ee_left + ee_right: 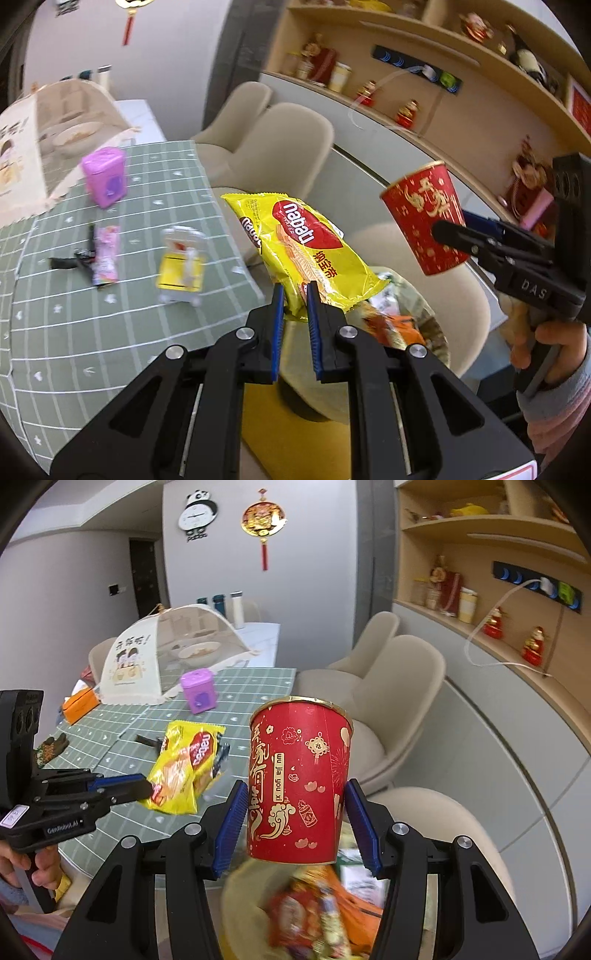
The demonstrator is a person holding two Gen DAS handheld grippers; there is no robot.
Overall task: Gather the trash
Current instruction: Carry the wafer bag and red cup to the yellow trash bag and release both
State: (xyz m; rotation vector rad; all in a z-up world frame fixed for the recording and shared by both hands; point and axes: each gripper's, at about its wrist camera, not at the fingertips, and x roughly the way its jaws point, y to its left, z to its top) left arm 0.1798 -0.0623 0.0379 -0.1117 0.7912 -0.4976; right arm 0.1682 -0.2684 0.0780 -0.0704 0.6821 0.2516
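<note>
Table (pixel 110 332): covered by a green grid cloth; seen at 9 o'clock in the left wrist view.
Mesh food cover (pixel 155 657): set at the table's far end, a plate seen beneath it.
Trash bin (pixel 424 306): seen below both grippers at the table edge, wrappers already inside.
Red paper cup (pixel 299 786): held upright above the bin, at 6 o'clock of centre in the right wrist view.
Yellow wafer bag (pixel 314 251): held in the air over the bin rim.
Right gripper (pixel 295 823): pads pressed against both sides of the red paper cup.
Left gripper (pixel 295 295): pinched on the bag's lower edge.
Purple box (pixel 105 177): standing on the cloth at 10 o'clock.
Pink wrapper (pixel 105 254): lying flat on the cloth, a black scrap touching it.
</note>
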